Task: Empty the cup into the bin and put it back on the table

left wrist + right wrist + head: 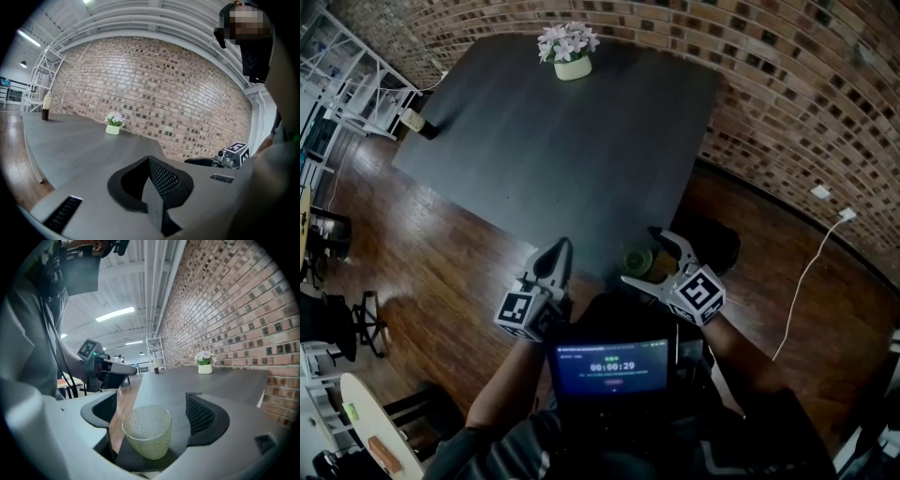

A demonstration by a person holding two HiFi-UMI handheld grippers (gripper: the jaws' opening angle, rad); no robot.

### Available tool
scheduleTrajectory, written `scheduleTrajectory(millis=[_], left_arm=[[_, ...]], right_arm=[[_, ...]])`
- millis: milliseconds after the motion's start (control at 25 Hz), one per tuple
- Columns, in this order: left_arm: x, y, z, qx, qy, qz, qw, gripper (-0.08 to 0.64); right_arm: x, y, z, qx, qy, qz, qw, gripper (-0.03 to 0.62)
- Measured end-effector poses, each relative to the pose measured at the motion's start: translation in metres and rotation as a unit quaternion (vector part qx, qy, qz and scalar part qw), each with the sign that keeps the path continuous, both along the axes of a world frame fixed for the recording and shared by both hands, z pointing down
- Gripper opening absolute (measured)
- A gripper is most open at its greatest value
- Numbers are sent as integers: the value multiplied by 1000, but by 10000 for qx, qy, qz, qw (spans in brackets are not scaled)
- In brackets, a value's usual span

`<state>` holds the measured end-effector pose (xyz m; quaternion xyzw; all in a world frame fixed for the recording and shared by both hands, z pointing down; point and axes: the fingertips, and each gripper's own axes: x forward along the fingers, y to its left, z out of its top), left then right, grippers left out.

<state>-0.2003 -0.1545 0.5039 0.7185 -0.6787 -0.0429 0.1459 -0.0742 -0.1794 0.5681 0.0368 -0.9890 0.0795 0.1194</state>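
Head cam: on person's head, faces fwd & steeply down, well above table [562, 150]. It takes in most of the top, floor [441, 244], brick wall [787, 112] at upper right, w/ left gripper [561, 248] & right gripper [643, 258] near bottom.

Left gripper cam: rides on left gripper, low, about level w/ tabletop, looks along its jaws across the top to the wall.

Right gripper cam: rides on right gripper, v. close to cup [146, 431] between its jaws, looks down table's length w/ wall at right.

Shared: all 3 views hold table, wall & flower pot [572, 66], far off in each. Each gripper cam catches the other gripper at its side.
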Motion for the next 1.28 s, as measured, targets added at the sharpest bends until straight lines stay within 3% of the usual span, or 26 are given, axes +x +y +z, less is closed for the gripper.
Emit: scheduleTrajectory(millis=[160,360,440,520,720,840,920,1160,1240,1280], left_arm=[[16,-3,-28,149,-202,170,9995,14],[19,-8,-47,297,-273,171,9990,14],[21,-6,-54,387,-278,261,9985,15],[25,-7,-62,507,-252,452,9974,64],[28,-8,-90,915,-101,920,9915,60],[20,-4,-107,1164,-49,1059,9875,37],[15,-1,-112,1241,62,1138,9857,0],[12,2,-122,1322,208,1562,9786,0],[17,1,-125,1325,223,1649,9771,0],[20,4,-126,1298,264,1668,9771,0]], right_arm=[[16,-4,-29,-99,-135,50,9998,471],[30,-12,-48,101,-164,138,9997,469],[36,-13,-55,134,-199,287,9993,469],[44,-13,-64,199,-209,490,9984,436],[59,-8,-91,390,-262,1033,9935,435],[66,-2,-108,541,-373,1477,9868,275],[71,5,-116,562,-382,1769,9819,238],[89,14,-130,619,-394,2482,9659,66],[95,16,-135,672,-379,2594,9627,55],[97,18,-138,703,-363,2608,9621,2]])
